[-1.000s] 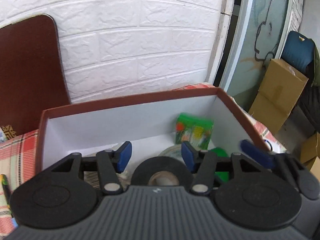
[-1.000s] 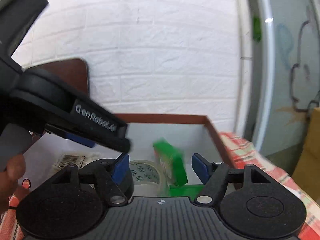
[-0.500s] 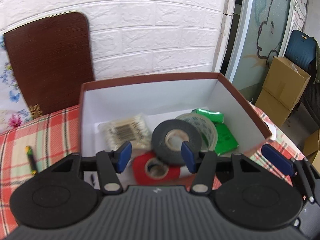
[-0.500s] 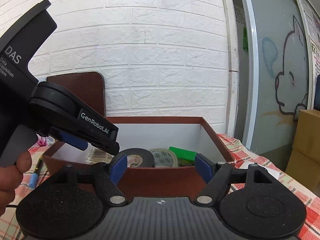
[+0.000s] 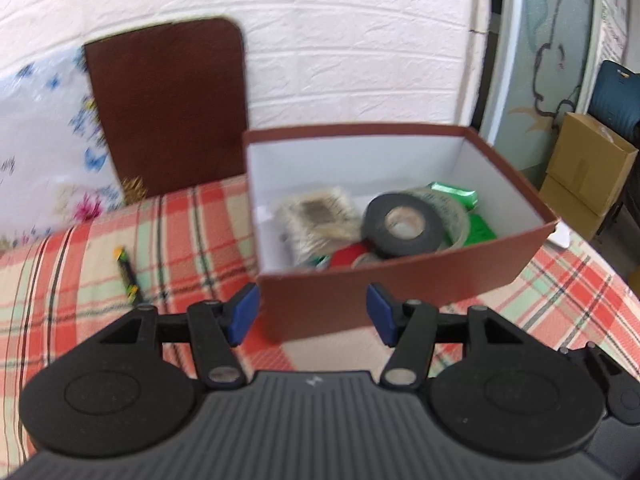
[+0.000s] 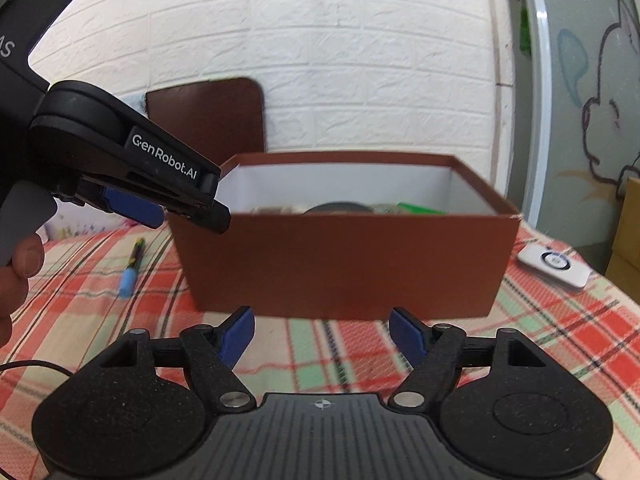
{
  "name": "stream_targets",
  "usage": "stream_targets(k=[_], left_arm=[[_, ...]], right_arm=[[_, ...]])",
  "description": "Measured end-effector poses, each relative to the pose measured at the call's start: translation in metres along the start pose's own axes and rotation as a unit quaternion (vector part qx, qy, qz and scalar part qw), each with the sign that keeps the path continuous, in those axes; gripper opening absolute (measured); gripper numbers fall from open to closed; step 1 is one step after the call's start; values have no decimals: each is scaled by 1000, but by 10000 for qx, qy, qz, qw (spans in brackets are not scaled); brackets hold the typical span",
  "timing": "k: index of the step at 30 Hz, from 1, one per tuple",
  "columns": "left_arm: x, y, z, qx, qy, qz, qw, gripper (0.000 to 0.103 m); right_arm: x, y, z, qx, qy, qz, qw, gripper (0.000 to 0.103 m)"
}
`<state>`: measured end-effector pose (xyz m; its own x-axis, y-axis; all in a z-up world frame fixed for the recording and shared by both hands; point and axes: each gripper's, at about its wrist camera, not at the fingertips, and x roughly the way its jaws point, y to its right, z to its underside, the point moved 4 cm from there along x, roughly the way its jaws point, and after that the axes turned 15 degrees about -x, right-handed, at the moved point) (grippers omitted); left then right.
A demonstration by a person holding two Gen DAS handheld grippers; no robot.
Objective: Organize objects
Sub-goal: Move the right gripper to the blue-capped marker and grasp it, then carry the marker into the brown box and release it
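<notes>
Checked tabletop (image 5: 192, 220): brown box (image 5: 392, 292) just ahead of both tools, left tool (image 5: 312, 314) opening (nothing between), right tool (image 6: 322, 336) apart, empty.

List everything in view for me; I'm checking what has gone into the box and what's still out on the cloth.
box: 1, brown, white inside, on checked cloth
black tape roll: 1, in box, on top
clear tape roll: 1, behind black roll
red tape roll: 1, partly hidden
cotton swab pack: 1, pale, in box left
green packets: at least 2, in box right
pen: 1, blue-capped, cloth left of box
white device: 1, cloth right of box
brown board: 1, against wall
cardboard boxes: stacked, far right
left gripper: opening, empty
right gripper: open, empty
</notes>
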<state>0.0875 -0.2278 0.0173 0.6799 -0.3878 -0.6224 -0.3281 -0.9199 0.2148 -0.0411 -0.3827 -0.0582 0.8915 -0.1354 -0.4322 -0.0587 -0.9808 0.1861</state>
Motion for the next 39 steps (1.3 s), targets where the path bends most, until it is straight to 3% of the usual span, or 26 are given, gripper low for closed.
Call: stream_targets(k=[5, 10, 12, 14, 17, 21, 23, 25, 30, 34, 39], left_arm=[[3, -58, 25, -295, -124, -292, 9991, 61], [20, -166, 51, -998, -349, -1228, 9868, 61], [13, -206, 53, -1061, 164, -1582, 9815, 62], [7, -240, 57, -1084, 548, -2064, 9709, 81], [-8, -277, 58, -1922, 912, -1585, 9642, 79], [-5, -269, 60, -1699, 1023, -1698, 9653, 80], [-4, -267, 59, -1646, 1020, -1663, 9669, 80], [-4, -268, 59, -1695, 1036, -1618, 9666, 80], [-5, -267, 61, -1693, 1052, -1543, 9677, 81], [-4, -266, 61, -1636, 1027, -1537, 9691, 81], [1, -249, 57, -1218, 657, -1693, 9758, 83]], right_arm=[[10, -37, 4, -161, -337, -500, 9980, 74], [25, -95, 4, -629, -650, -1345, 9868, 72], [38, -120, 2, -927, -777, -1617, 9794, 70], [54, -141, -7, -1290, -699, -1625, 9757, 72], [91, -160, -34, -1450, -583, -1647, 9739, 64], [154, -176, -63, -1497, -539, -1341, 9781, 58], [172, -182, -73, -1508, -474, -1283, 9791, 43], [176, -188, -77, -1400, -534, -1360, 9793, 18], [133, -181, -55, -1421, -561, -1462, 9774, 18], [87, -147, -24, -499, -799, -1698, 9810, 18], [46, -105, 3, 711, -1158, -2008, 9702, 18]])
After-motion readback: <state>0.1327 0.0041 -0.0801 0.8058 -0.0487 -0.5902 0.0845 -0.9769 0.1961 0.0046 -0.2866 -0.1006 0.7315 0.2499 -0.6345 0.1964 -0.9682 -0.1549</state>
